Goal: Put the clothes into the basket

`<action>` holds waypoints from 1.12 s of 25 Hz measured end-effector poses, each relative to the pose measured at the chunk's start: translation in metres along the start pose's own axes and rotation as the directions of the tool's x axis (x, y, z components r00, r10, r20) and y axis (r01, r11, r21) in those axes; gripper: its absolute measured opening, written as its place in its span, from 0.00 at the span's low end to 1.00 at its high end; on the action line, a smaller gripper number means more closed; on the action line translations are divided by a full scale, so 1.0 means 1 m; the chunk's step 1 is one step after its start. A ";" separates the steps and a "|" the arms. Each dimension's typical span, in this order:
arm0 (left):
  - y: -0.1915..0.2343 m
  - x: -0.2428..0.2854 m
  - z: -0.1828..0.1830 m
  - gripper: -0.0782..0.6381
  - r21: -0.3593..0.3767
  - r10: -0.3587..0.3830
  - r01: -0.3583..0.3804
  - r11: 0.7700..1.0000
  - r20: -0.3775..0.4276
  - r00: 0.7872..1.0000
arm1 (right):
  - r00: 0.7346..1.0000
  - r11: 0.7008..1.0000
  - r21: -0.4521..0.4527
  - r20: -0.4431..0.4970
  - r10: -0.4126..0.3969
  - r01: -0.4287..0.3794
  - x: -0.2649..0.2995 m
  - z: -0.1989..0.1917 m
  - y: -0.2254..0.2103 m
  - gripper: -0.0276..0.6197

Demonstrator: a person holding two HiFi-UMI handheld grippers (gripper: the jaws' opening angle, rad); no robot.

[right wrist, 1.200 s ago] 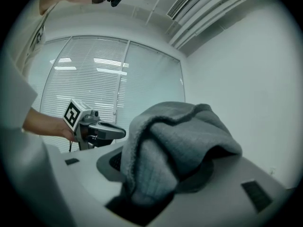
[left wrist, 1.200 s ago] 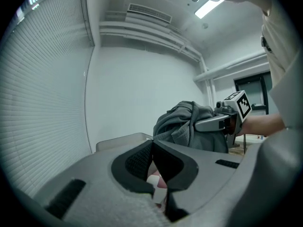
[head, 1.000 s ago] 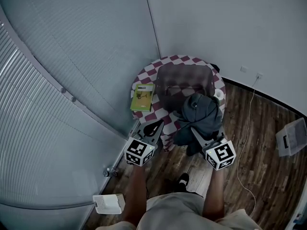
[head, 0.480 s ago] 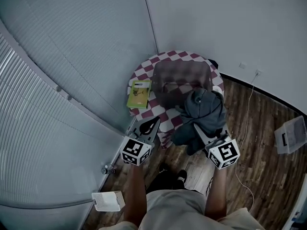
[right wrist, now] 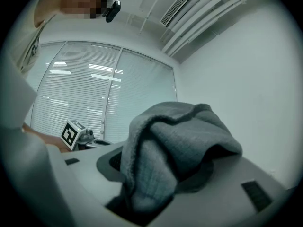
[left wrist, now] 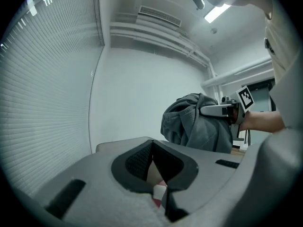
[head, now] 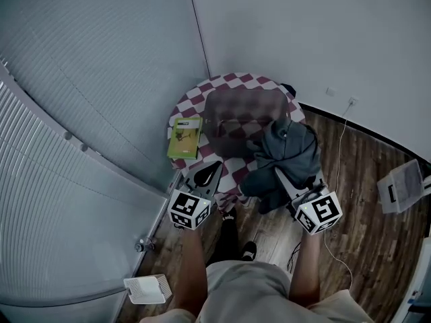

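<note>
A dark grey garment (head: 288, 152) hangs bunched at the right edge of the round checkered table (head: 192, 101). It is next to the translucent basket (head: 237, 113) that stands on the table. My right gripper (head: 279, 175) is shut on the garment's lower folds. In the right gripper view the cloth (right wrist: 175, 155) fills the jaws and hides the pads. My left gripper (head: 213, 168) hovers at the table's near edge, shut and holding nothing. In the left gripper view its jaws (left wrist: 152, 144) meet at the tip, and the garment (left wrist: 196, 124) and right gripper (left wrist: 221, 110) show beyond.
A green book (head: 184, 136) lies on the table's left side. A white bin (head: 399, 188) stands on the wooden floor at right, with a white cable (head: 339, 173) running from a wall socket. A small white box (head: 148, 288) sits by the blinds at lower left. The person's shoes (head: 229, 207) are near the table's foot.
Both grippers have shifted slightly to the right along the table's edge. The garment hangs a little higher beside the basket. One of the person's feet has stepped closer to the table.
</note>
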State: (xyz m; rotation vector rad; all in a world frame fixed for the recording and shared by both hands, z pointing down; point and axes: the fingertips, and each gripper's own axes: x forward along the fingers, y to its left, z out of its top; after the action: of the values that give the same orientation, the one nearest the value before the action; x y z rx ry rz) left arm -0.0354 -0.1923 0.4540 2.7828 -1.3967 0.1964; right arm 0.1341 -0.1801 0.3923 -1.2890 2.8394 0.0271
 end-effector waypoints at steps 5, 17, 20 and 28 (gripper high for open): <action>0.023 0.035 0.008 0.13 0.001 -0.032 0.032 0.999 0.020 0.999 | 1.000 1.000 -0.028 0.013 -0.003 0.003 0.035 0.012 -0.019 0.39; 0.112 0.104 0.052 0.13 0.038 -0.048 0.045 0.998 0.076 0.996 | 0.999 0.992 -0.123 0.044 0.000 0.006 0.141 0.054 -0.059 0.39; 0.148 0.132 0.059 0.13 0.033 -0.056 0.054 0.998 0.073 0.996 | 0.999 0.993 -0.112 0.044 -0.016 0.021 0.177 0.058 -0.080 0.39; 0.191 0.184 0.061 0.13 0.042 -0.124 0.122 0.992 0.049 0.991 | 0.995 0.991 -0.094 0.043 -0.091 0.095 0.230 0.057 -0.120 0.39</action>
State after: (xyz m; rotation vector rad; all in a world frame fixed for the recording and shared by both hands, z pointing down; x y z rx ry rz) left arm -0.0726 -0.4583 0.4087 2.9144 -1.2378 0.1511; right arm 0.0734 -0.4309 0.3280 -1.4213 2.7741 0.1873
